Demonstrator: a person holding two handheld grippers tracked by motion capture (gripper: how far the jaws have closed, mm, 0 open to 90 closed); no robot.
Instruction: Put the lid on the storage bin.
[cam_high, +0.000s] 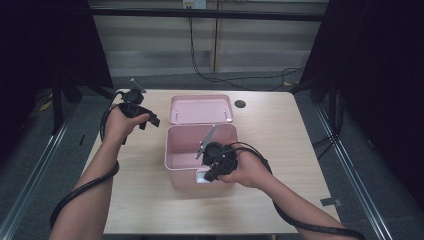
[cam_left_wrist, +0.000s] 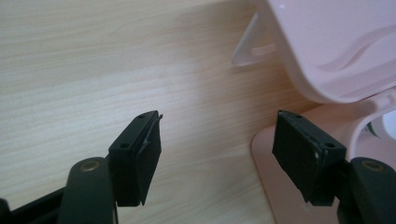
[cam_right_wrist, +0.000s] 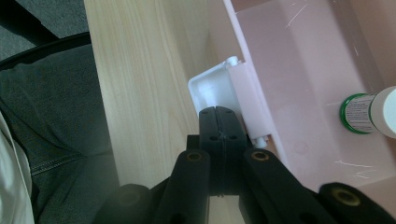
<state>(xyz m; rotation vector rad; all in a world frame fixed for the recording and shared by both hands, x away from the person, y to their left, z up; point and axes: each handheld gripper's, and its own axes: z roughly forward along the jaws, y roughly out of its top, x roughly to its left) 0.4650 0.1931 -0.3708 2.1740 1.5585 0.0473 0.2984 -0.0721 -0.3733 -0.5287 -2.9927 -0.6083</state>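
Observation:
An open pink box (cam_high: 176, 150) stands mid-table, its pink lid (cam_high: 200, 109) lying flat just behind it. Inside the box lies a small bottle (cam_right_wrist: 369, 112) with a white cap and a green-edged label. My right gripper (cam_right_wrist: 218, 114) is shut with nothing between the jaws. Its tips sit at the white latch (cam_right_wrist: 210, 88) on the box's front wall, where the right gripper (cam_high: 210, 174) also shows from above. My left gripper (cam_left_wrist: 217, 126) is open and empty above the bare wood, left of the lid (cam_left_wrist: 336, 42). From above, the left gripper (cam_high: 145, 116) hovers by the lid's left edge.
The wooden table (cam_high: 290, 145) has bare room left and right of the box. A small dark hole (cam_high: 240, 104) lies near the far edge. The lid's white clip (cam_left_wrist: 247, 46) juts toward my left gripper. The person's knee (cam_right_wrist: 51, 121) lies beyond the table's front edge.

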